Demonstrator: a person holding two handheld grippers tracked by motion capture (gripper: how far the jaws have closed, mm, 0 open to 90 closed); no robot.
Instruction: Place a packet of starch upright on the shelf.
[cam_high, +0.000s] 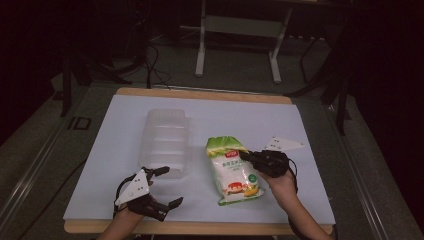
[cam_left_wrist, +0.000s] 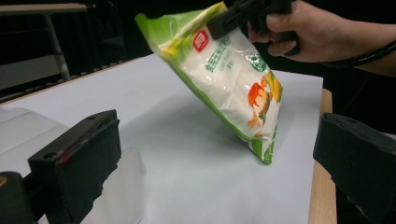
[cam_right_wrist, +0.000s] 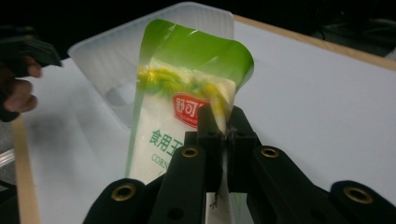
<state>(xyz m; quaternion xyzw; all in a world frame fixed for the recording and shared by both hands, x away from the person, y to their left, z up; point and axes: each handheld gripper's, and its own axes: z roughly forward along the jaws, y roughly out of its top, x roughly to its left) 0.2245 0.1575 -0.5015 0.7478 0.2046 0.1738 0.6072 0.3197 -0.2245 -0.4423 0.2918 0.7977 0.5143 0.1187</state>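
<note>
From the high view, a white-topped desk (cam_high: 200, 200) carries a clear plastic container (cam_high: 166, 141) left of centre and a green-and-white bag (cam_high: 233, 170) just right of centre, toward the near edge. The right gripper (cam_high: 248, 156) meets the bag's right edge, its fingers closed on it. The left gripper (cam_high: 167, 186) sits near the desk's near-left corner, fingers spread wide and empty, close by the container's near end.

In the left gripper view, the two black fingers (cam_left_wrist: 77, 163) stand far apart with nothing between them. Beyond them the bag (cam_left_wrist: 229, 79) is tilted, its lower corner touching the desk, its upper edge held by the other gripper in a hand (cam_left_wrist: 322, 32).

In the right gripper view, the fingers (cam_right_wrist: 210, 130) are pinched tight on the bag's (cam_right_wrist: 182, 93) edge; the container (cam_right_wrist: 116, 60) lies behind it.
</note>
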